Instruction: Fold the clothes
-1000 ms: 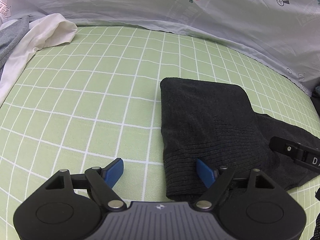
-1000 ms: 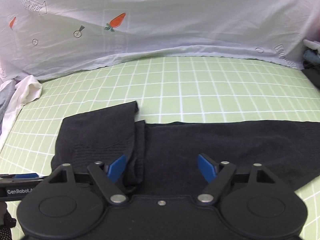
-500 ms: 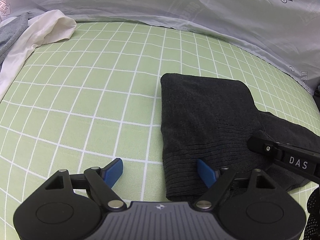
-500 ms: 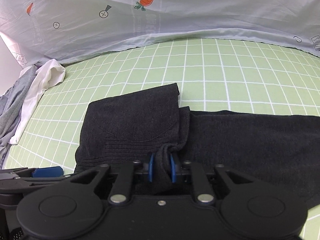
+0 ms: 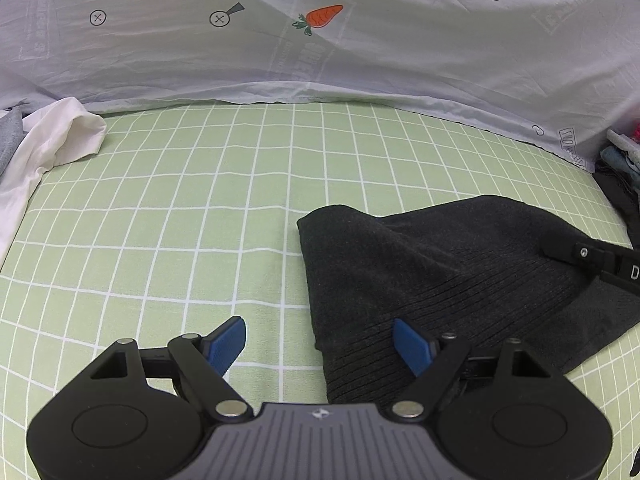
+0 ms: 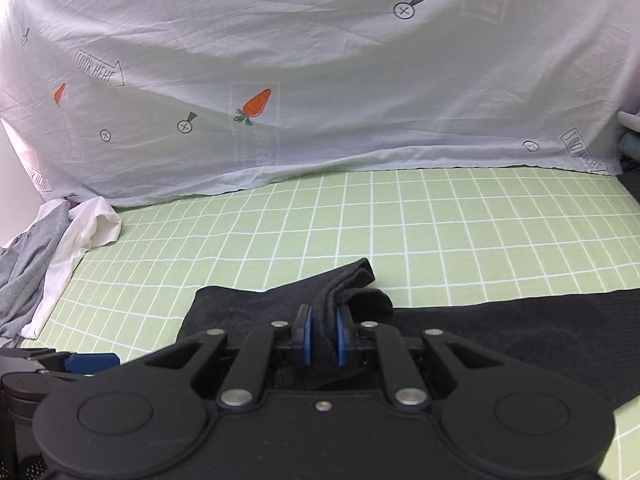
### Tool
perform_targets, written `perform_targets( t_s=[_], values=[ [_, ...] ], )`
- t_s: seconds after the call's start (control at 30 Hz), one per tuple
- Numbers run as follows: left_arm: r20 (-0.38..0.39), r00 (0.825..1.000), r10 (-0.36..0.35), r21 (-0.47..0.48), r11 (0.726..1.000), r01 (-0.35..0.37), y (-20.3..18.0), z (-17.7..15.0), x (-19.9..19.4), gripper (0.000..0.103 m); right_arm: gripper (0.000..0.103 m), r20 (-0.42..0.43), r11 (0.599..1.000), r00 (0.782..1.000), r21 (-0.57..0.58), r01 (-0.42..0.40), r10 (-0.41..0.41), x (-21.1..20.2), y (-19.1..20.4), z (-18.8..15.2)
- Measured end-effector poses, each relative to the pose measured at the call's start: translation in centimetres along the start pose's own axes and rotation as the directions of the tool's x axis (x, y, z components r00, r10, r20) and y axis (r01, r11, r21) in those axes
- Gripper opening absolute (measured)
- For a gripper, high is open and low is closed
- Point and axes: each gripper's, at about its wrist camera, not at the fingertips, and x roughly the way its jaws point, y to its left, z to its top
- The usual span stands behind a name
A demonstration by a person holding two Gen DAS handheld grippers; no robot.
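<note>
On the green checked sheet (image 5: 168,208), my right gripper (image 6: 322,334) pinches a raised fold of the black knit garment (image 5: 432,264), its blue pads (image 6: 306,334) pressed tight on the cloth. My left gripper (image 5: 320,344) hangs with its jaws spread wide over the garment's ribbed left edge, one pad above bare sheet. The garment lies along the sheet's near side, and white clothes (image 6: 90,228) are heaped at the sheet's far left corner, below the carrot-print cloth (image 6: 320,80).

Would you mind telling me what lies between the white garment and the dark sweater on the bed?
Only bare green checked sheet lies between the white garment and the dark sweater, as the left wrist view shows.
</note>
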Motion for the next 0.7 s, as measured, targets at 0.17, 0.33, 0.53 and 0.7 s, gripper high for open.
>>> perform_targets(
  t_s=[0.17, 0.33, 0.53, 0.7],
  values=[
    [-0.005, 1.000, -0.004, 0.035, 0.999, 0.004, -2.3, -0.5, -0.1, 0.082, 0.012, 0.045, 0.999, 0.998, 0.012, 0.039, -0.040, -2.2, -2.8, 0.3],
    [-0.017, 1.000, 0.005, 0.052, 0.999, -0.004, -4.5, -1.3, 0.0, 0.082, 0.012, 0.061, 0.996, 0.994, 0.012, 0.090, -0.090, -3.8, -5.7, -0.1],
    [-0.055, 0.998, 0.035, 0.067, 0.997, -0.032, -6.4, -1.9, 0.6, 0.082, 0.013, -0.041, 0.991, 0.991, 0.037, 0.131, -0.129, -2.2, -9.4, -2.4],
    [-0.084, 0.993, 0.079, 0.077, 0.994, -0.072, -7.6, -2.4, 1.4, 0.082, 0.015, -0.142, 0.990, 0.982, 0.048, 0.132, -0.124, 0.0, -10.8, -4.7]
  ],
)
